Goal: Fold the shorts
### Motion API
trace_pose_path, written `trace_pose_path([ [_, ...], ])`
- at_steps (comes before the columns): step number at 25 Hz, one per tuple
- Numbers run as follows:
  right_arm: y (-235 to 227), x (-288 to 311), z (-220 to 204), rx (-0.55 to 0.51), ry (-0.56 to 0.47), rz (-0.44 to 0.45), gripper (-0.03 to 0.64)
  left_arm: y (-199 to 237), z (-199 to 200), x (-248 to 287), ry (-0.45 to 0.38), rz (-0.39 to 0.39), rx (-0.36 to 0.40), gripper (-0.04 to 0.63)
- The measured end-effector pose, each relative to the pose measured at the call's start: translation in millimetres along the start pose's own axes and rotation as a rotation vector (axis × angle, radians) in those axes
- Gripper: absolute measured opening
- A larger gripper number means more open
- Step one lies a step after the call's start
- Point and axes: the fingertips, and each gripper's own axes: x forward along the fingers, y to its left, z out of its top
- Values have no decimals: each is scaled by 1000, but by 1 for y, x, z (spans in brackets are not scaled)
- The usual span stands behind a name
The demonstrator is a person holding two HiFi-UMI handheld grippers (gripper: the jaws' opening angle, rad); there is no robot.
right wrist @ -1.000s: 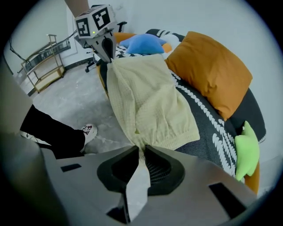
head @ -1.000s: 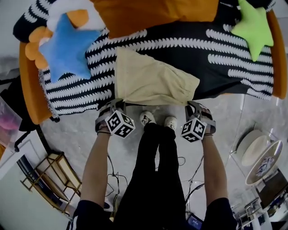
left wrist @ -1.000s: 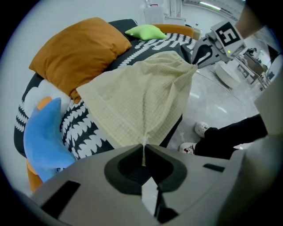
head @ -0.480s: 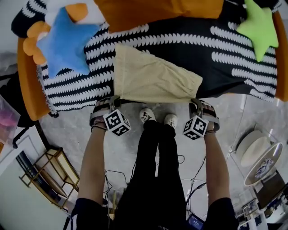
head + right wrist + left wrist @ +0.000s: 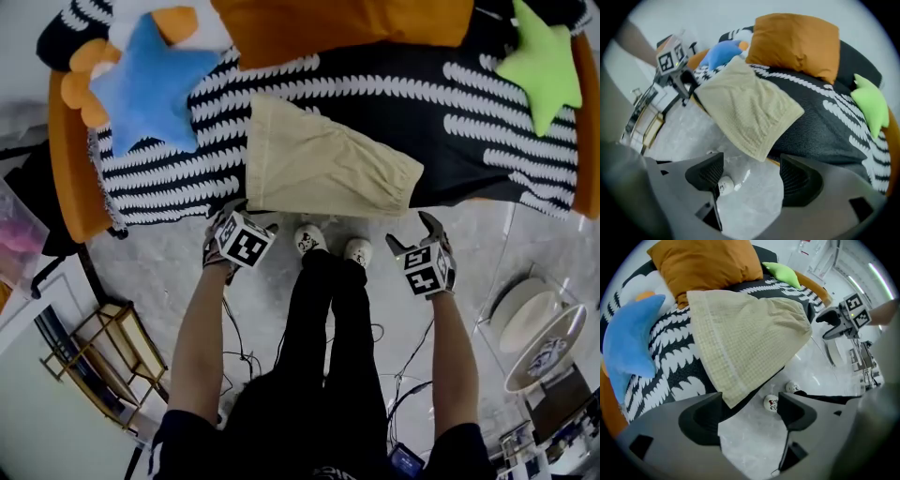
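Note:
The pale yellow shorts (image 5: 323, 164) lie folded flat on the black-and-white patterned cover (image 5: 469, 122), their near edge hanging over the front. My left gripper (image 5: 246, 216) hovers just off the shorts' near left corner (image 5: 726, 397). Its jaws have just been opening and now stand open with nothing between them (image 5: 747, 413). My right gripper (image 5: 412, 234) is off the near right corner (image 5: 761, 150). It too has just been opening and is open and holds nothing (image 5: 750, 178). Each gripper shows in the other's view: the right gripper (image 5: 834, 324), the left gripper (image 5: 684, 82).
A blue star cushion (image 5: 145, 84), an orange pillow (image 5: 337, 28) and a green star cushion (image 5: 539, 66) lie on the cover. The person's legs and white shoes (image 5: 307, 244) stand between the grippers on grey floor. A wooden rack (image 5: 94, 366) stands left and white dishes (image 5: 530, 323) right.
Both grippers were shut at the shorts' near edge and have opened and let go. They have rolled and drawn slightly back; the shorts now lie free.

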Motion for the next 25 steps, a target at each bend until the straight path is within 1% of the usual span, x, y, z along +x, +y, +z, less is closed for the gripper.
trace_pose_path([
  [2,-10,-8,14,157,-79,-3,372,11,-12,-6,-2,7,-102,382],
  [4,-24,-11,20,348,-157,6,335,18,-22,-12,-22,11,-231,393],
  [5,-32,-11,19,450,-191,8,316,20,-24,-16,-48,10,-297,391],
  [7,-45,-10,13,644,-245,7,255,20,-17,-28,-135,5,-417,391],
  [8,-48,-9,10,729,-265,11,230,20,-10,-34,-185,-1,-450,391],
  [9,-47,-6,7,803,-281,23,220,20,1,-41,-226,-9,-447,391],
  [10,-43,-3,5,861,-296,42,217,19,14,-46,-255,-16,-403,391],
  [11,-39,1,4,900,-308,61,219,17,30,-50,-274,-20,-327,391],
  [13,-33,8,2,931,-318,91,222,6,71,-57,-304,-31,-146,390],
  [14,-32,10,-1,940,-318,104,225,-5,95,-60,-322,-48,-64,390],
  [16,-32,4,-1,958,-334,133,223,-34,145,-69,-356,-121,72,387],
  [17,-33,-4,4,964,-356,150,208,-50,167,-73,-359,-166,139,369],
  [18,-33,-13,11,972,-382,166,206,-65,186,-76,-345,-201,207,353],
  [19,-32,-21,14,993,-404,178,209,-78,200,-77,-317,-223,275,353],
  [20,-29,-26,15,1039,-423,183,215,-88,214,-76,-287,-239,346,347],
  [22,-26,-25,17,1194,-482,144,231,-100,249,-70,-247,-271,516,323],
  [23,-26,-25,17,1260,-505,117,237,-107,266,-66,-237,-287,585,294],
  [25,-22,-26,6,1325,-511,94,230,-131,289,-61,-224,-321,667,186],
])
